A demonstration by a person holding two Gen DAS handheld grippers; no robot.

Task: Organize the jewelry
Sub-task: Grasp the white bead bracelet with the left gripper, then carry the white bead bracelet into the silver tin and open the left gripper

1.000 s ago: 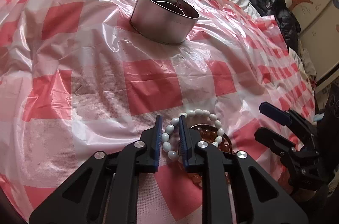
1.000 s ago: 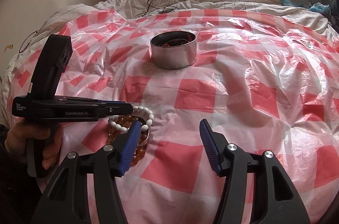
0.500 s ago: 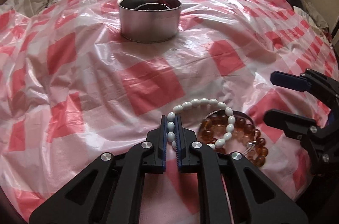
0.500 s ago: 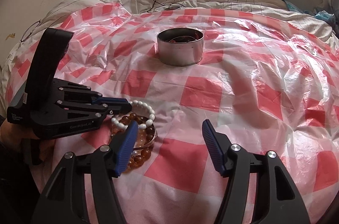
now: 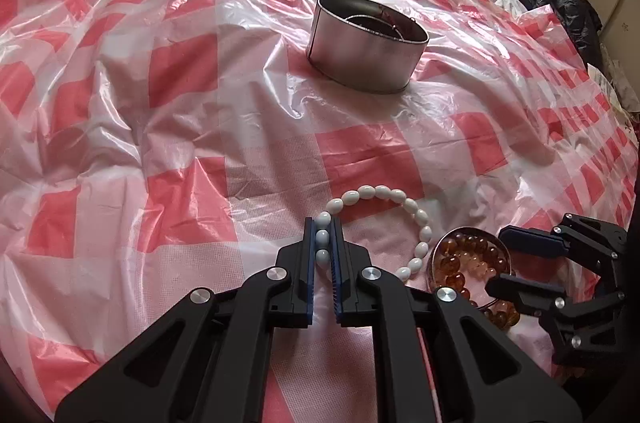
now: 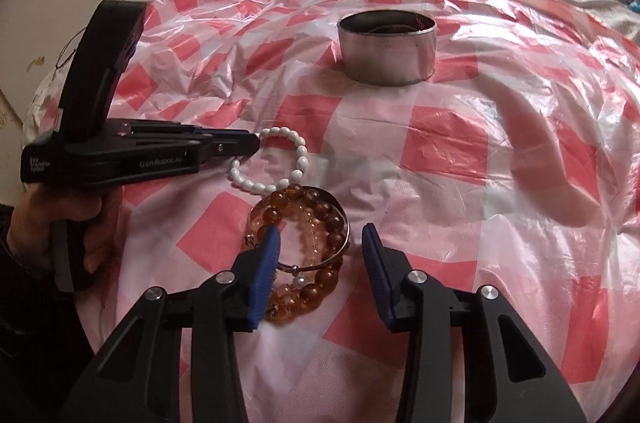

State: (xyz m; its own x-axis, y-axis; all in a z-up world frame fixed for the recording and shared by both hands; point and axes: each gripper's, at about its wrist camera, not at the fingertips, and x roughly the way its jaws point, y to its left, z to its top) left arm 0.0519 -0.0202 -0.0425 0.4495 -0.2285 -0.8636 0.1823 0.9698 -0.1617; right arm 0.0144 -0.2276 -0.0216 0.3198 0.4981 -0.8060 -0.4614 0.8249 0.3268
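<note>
On the red-and-white checked plastic sheet [image 5: 360, 151], the round metal tin [image 5: 366, 51] stands well beyond your work. Your left gripper [image 5: 323, 247] has clamped tight on the white bead bracelet [image 5: 400, 207] and drawn it clear of the amber bead bracelets [image 6: 308, 235], so it can go to the tin. Your right gripper [image 6: 320, 247] has dropped over that amber pile, its jaws closing around it but not yet pressing.
</note>
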